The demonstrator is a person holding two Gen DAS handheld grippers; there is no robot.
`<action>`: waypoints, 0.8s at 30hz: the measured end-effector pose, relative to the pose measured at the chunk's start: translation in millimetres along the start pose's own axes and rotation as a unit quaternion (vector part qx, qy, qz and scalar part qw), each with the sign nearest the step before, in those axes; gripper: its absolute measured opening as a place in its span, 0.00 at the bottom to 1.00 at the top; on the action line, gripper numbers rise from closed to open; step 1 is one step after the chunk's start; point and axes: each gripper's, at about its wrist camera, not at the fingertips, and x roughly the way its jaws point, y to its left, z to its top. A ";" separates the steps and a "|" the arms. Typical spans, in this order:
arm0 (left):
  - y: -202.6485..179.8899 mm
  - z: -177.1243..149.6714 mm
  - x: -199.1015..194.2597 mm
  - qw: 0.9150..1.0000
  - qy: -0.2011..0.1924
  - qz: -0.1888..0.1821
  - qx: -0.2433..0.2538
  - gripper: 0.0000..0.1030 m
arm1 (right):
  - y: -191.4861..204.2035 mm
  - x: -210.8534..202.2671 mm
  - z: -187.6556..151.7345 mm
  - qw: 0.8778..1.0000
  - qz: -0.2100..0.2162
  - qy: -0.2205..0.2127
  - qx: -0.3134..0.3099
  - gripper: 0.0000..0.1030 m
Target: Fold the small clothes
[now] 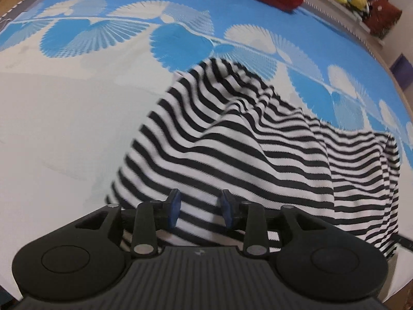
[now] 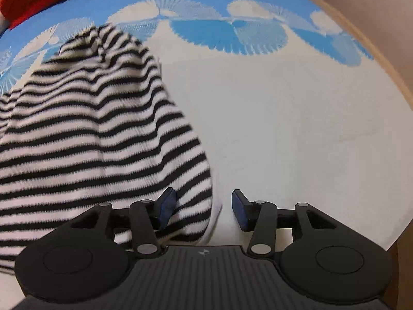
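A: Grippers?
B: left gripper [image 1: 200,208] released, striped garment [image 1: 232,139] under it, pads clear. right gripper [image 2: 201,210] released too.
A: Garment location?
B: Rumpled on bedsheet [image 2: 296,129], left half of right-wrist view.

Your black-and-white striped garment [image 1: 258,155] lies rumpled on the bed, humped into ridges and not yet flat, filling the left wrist view from centre toward 4 o'clock and the right wrist view from centre toward 9 o'clock [image 2: 90,134].
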 end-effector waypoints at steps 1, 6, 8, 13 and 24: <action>-3.7 0.9 5.2 1.000 0.005 0.005 0.004 0.44 | -1.3 -1.5 2.0 1.000 0.000 -0.006 0.006 0.48; -12.0 7.0 24.3 0.999 0.014 0.024 0.019 0.55 | -13.6 1.1 9.3 0.999 0.009 -0.006 0.042 0.48; -7.8 10.3 28.2 0.999 0.011 0.033 0.010 0.61 | -15.0 2.8 13.1 0.999 0.008 -0.008 0.049 0.48; 23.3 20.5 20.8 0.997 -0.008 0.030 -0.067 0.62 | -9.9 -6.4 24.5 0.998 -0.011 -0.054 0.040 0.48; 80.4 18.9 -22.8 0.988 -0.056 0.009 -0.145 0.62 | 26.2 -13.3 45.2 0.986 0.142 -0.083 0.039 0.48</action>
